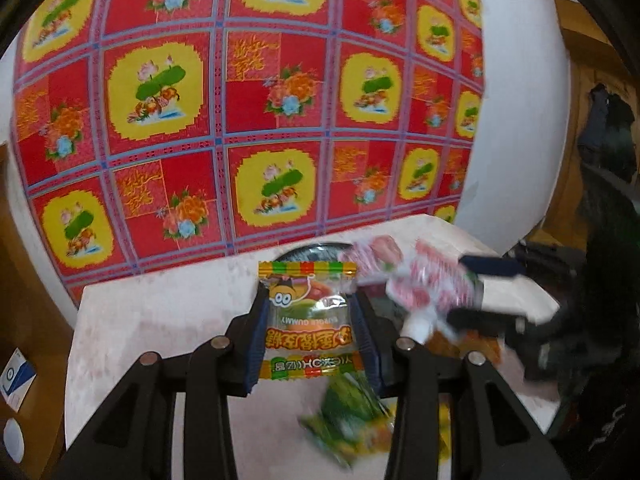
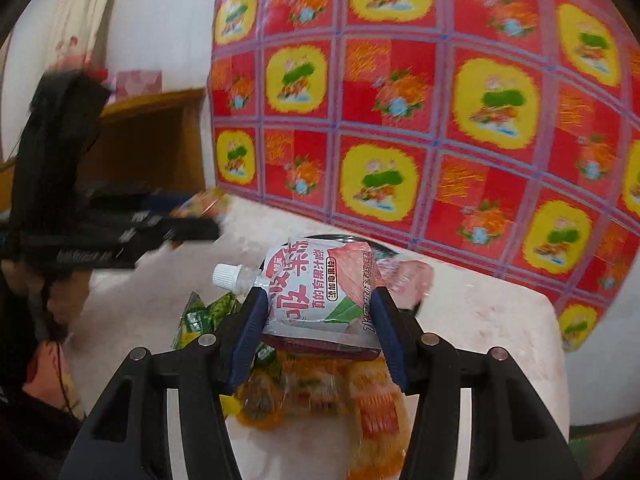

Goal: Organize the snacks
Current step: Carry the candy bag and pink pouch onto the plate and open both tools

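Observation:
My left gripper is shut on a clear burger gummy packet with a striped top edge, held above the white table. My right gripper is shut on a pink-and-white spouted jelly pouch with a white cap. That pouch also shows blurred in the left wrist view, with the right gripper's fingers around it. A dark round plate lies at the table's far edge, partly hidden behind both snacks. The left gripper shows blurred in the right wrist view.
Green snack packets and orange-yellow packets lie loose on the table below the grippers. A red and yellow floral cloth hangs on the wall behind. A wooden cabinet stands at the left.

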The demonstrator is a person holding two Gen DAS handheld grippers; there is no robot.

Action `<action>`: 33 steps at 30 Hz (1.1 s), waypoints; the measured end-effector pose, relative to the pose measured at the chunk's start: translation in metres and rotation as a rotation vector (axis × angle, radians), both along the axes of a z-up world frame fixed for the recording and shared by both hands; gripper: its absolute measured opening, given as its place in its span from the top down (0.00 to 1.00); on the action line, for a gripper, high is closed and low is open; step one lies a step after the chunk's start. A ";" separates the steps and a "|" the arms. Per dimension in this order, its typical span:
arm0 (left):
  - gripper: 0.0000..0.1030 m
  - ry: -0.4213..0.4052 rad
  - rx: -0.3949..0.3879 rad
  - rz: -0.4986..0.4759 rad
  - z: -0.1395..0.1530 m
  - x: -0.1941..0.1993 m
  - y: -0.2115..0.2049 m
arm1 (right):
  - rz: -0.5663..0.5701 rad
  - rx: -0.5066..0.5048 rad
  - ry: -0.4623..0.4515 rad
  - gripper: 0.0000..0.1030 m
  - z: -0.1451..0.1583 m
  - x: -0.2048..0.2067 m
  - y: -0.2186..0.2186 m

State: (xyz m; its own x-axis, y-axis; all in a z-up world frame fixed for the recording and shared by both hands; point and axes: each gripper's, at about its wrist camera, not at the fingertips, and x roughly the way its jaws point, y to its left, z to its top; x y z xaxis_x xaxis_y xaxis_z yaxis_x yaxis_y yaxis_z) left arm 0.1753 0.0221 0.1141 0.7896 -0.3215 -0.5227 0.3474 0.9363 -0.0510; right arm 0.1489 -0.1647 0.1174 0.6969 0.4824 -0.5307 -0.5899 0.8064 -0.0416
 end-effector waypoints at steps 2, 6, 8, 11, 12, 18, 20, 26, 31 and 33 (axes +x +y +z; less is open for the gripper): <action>0.59 0.028 -0.003 -0.002 -0.003 0.020 -0.001 | -0.001 -0.029 0.009 0.47 -0.004 0.010 0.006; 0.59 0.076 -0.003 -0.007 -0.011 0.051 -0.006 | 0.032 -0.036 0.050 0.47 -0.012 0.024 0.008; 0.59 0.105 0.001 -0.015 -0.017 0.068 -0.011 | 0.049 -0.057 0.065 0.47 -0.016 0.029 0.011; 0.59 0.148 0.005 -0.027 -0.027 0.092 -0.018 | 0.069 -0.077 0.084 0.47 -0.021 0.037 0.013; 0.59 0.161 0.004 -0.028 -0.031 0.099 -0.020 | 0.073 -0.079 0.093 0.47 -0.022 0.040 0.013; 0.59 0.235 -0.026 -0.024 -0.053 0.123 -0.020 | 0.065 -0.073 0.145 0.47 -0.033 0.055 0.011; 0.58 0.248 -0.005 -0.023 -0.058 0.121 -0.021 | 0.056 -0.065 0.148 0.45 -0.033 0.057 0.008; 0.28 0.161 0.062 -0.029 -0.054 0.104 -0.030 | 0.024 -0.003 0.155 0.34 -0.035 0.058 -0.005; 0.28 0.163 0.056 -0.038 -0.052 0.103 -0.029 | 0.009 0.023 0.130 0.30 -0.026 0.054 -0.011; 0.28 0.172 0.049 -0.031 -0.052 0.104 -0.026 | -0.001 0.035 0.119 0.28 -0.023 0.053 -0.014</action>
State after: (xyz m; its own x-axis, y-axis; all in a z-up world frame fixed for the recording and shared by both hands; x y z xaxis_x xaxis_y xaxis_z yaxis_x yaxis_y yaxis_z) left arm 0.2788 -0.0039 0.0617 0.6775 -0.3149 -0.6647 0.3662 0.9282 -0.0664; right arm 0.2016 -0.1784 0.0944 0.6300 0.5019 -0.5926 -0.5885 0.8065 0.0574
